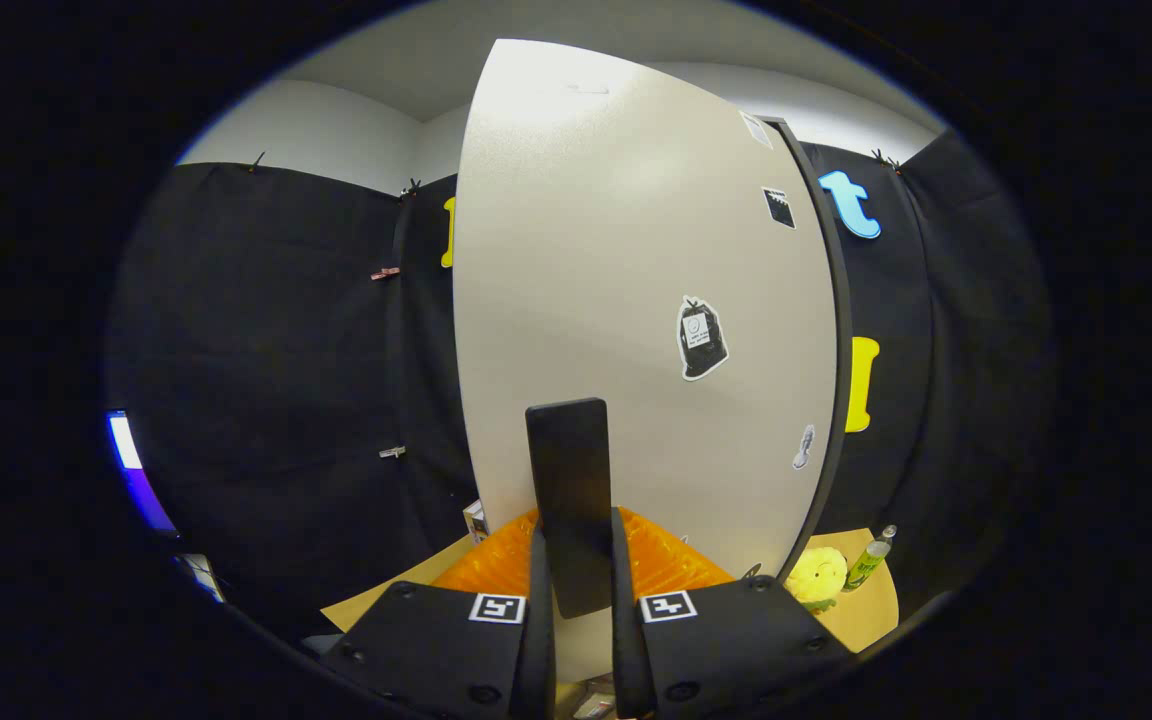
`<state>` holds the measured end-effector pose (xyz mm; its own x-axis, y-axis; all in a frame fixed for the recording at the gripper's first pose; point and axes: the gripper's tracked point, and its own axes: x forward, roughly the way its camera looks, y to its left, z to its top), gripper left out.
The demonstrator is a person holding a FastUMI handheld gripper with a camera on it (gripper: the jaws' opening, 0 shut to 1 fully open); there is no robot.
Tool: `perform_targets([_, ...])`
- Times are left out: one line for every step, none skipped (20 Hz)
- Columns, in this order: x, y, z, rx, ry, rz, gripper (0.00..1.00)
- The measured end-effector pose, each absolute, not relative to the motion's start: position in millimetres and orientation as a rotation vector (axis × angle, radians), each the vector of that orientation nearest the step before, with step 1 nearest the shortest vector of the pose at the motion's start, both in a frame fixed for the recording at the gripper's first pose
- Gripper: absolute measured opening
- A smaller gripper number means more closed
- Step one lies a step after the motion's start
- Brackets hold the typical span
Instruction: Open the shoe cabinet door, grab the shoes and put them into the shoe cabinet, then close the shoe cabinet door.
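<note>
The fingers (576, 590) are clenched on the dark upright handle (568, 500) of the pale shoe cabinet door (636, 300).

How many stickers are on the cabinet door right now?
4 on the cabinet door: one near its top right, a large one mid-door, one lower right, one topmost. Gripper grips the black handle.

We see a pale beige door (626, 300) with a black handle (568, 500), black-and-white stickers (702, 338), and a yellow plush toy (816, 576) right.
</note>
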<state>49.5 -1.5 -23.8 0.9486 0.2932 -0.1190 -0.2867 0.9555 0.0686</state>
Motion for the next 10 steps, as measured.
perform_targets([44, -8, -23, 0.051, 0.13, 0.298, 0.27])
perform_targets([38, -14, -22, 0.05, 0.132, 0.298, 0.27])
perform_targets([34, -21, -21, 0.05, 0.135, 0.297, 0.27])
perform_targets([29, -27, -19, 0.049, 0.137, 0.294, 0.27])
perform_targets([24, -33, -19, 0.049, 0.138, 0.291, 0.27])
perform_targets([20, -40, -18, 0.048, 0.136, 0.287, 0.26])
perform_targets([18, -47, -17, 0.044, 0.136, 0.282, 0.26])
perform_targets([14, -53, -16, 0.043, 0.133, 0.275, 0.26])
perform_targets([11, -59, -17, 0.042, 0.131, 0.267, 0.26])
perform_targets([8, -64, -16, 0.038, 0.129, 0.256, 0.26])
